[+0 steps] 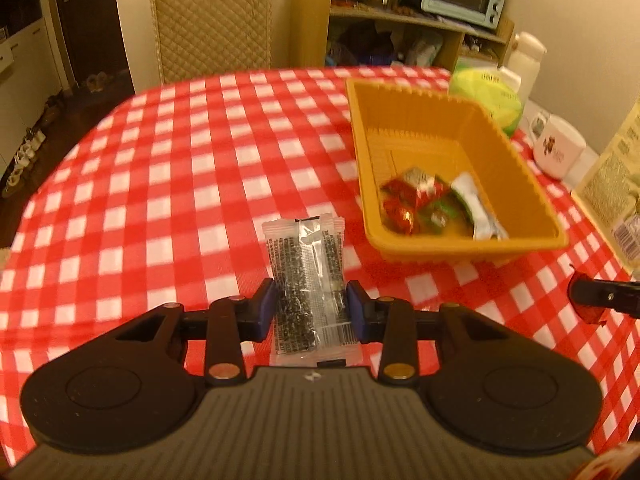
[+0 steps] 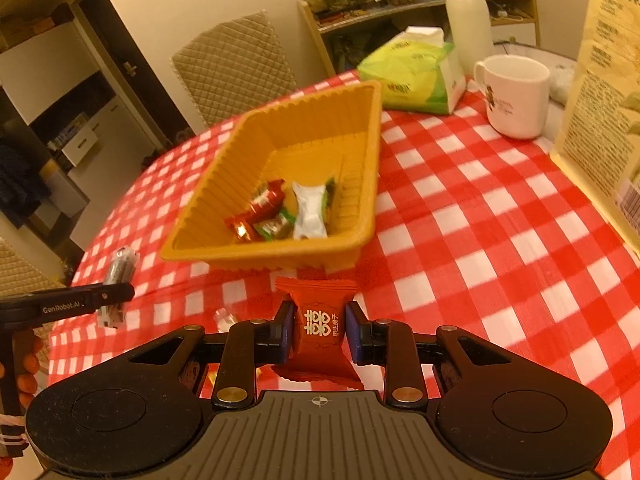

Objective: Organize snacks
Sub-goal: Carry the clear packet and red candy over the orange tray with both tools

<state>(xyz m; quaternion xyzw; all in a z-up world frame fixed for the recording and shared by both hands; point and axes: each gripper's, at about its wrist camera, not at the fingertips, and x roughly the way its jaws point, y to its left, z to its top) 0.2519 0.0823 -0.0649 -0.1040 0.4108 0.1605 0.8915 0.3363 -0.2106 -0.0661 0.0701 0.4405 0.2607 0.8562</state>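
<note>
The left gripper (image 1: 311, 306) points forward and slightly downward, its two blue-padded fingers (image 1: 265, 309) drawn in and clamped on a clear packet (image 1: 306, 280) that stands up between them. The right gripper (image 2: 318, 334) is held level beside it, fingers (image 2: 285, 332) pressed in on a red candy wrapper (image 2: 318, 330). Each gripper's fingertip shows in the other's view, near but apart

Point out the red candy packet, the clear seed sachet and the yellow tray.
red candy packet (image 2: 319, 330), right wrist view, printed middle.
clear seed sachet (image 1: 306, 276), left wrist view, centre seam.
yellow tray (image 2: 200, 216), right wrist view, left wall.
</note>
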